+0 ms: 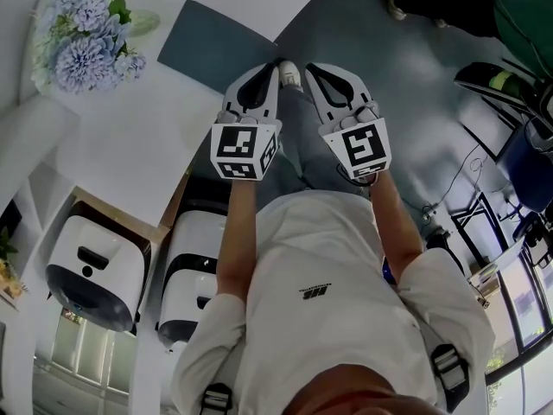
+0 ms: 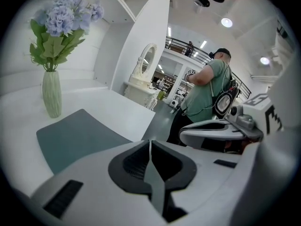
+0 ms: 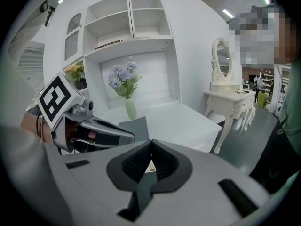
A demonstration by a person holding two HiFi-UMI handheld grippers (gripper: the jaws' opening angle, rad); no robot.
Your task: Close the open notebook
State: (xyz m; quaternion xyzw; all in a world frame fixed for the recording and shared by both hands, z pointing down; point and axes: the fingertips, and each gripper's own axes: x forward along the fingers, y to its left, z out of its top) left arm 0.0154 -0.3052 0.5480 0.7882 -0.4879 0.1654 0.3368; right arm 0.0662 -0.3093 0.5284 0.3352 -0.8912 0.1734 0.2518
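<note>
No open notebook shows in any view. A flat grey-blue rectangle (image 1: 216,46) (image 2: 75,135) (image 3: 134,125) lies on the white table (image 1: 130,137), near its corner; whether it is a mat or a closed cover I cannot tell. My left gripper (image 1: 271,67) (image 2: 150,144) hangs just off the table's edge, jaws pressed together on nothing. Close beside it on the right, my right gripper (image 1: 314,67) (image 3: 150,146) is shut too and holds nothing. Both are over the floor, short of the rectangle.
A pale green vase of blue flowers (image 1: 86,41) (image 2: 51,95) (image 3: 126,91) stands behind the rectangle. White shelves (image 3: 127,27) rise at the back. A person in green (image 2: 207,91) stands to the right. A white dressing table (image 3: 230,102) stands beyond. Two white machines (image 1: 95,271) sit below.
</note>
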